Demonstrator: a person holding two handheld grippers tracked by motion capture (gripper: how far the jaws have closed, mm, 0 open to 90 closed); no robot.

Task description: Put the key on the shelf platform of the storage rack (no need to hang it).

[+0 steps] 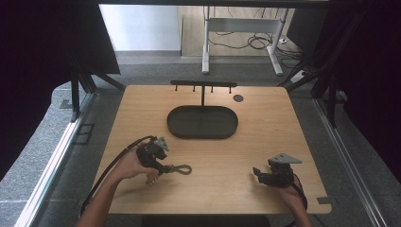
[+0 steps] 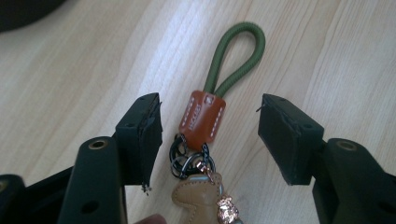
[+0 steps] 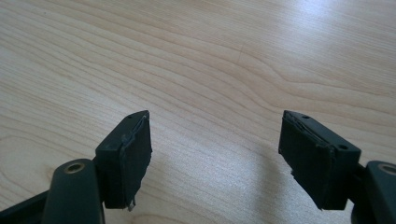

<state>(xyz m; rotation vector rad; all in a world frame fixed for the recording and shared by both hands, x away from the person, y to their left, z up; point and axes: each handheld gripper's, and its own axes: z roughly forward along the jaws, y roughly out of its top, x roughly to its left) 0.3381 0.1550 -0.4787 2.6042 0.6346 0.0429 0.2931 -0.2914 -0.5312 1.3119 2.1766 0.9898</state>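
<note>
My left gripper point(image 2: 208, 135) is spread wide, jaws straddling the keychain point(image 2: 205, 135) on the table point(image 2: 70, 70), not touching it yet; the brown leather tab point(image 2: 201, 117) sits between the pads, nearer the left one, so I'd judge this a pre-grasp lineup on the stiffest part. Green cord loop point(image 2: 236, 56) points away from me, flat on the wood; black rings point(image 2: 187, 158) and a tan leather charm point(image 2: 196, 196) with a small copper-coloured bead trail back toward my hand. In the high view the left gripper point(image 1: 163, 166) is low on the near-left of the table, with the loop end of the keychain point(image 1: 183, 169) poking out to its right. My right gripper point(image 3: 215, 154) is also wide open, nothing between the jaws, just bare wood under it; in the high view it point(image 1: 257, 174) idles near-right, well apart from the keychain, probably parked to stay out of the way. Farther back, centre, a dark oval tray point(image 1: 202, 122) with a T-shaped hook rack point(image 1: 203, 85) rising from its rear edge; hooks look empty as far as I can tell. Loop lying free likely suits hanging it there. A small dark disc point(image 1: 238, 98) lies back-right of the tray.
</note>
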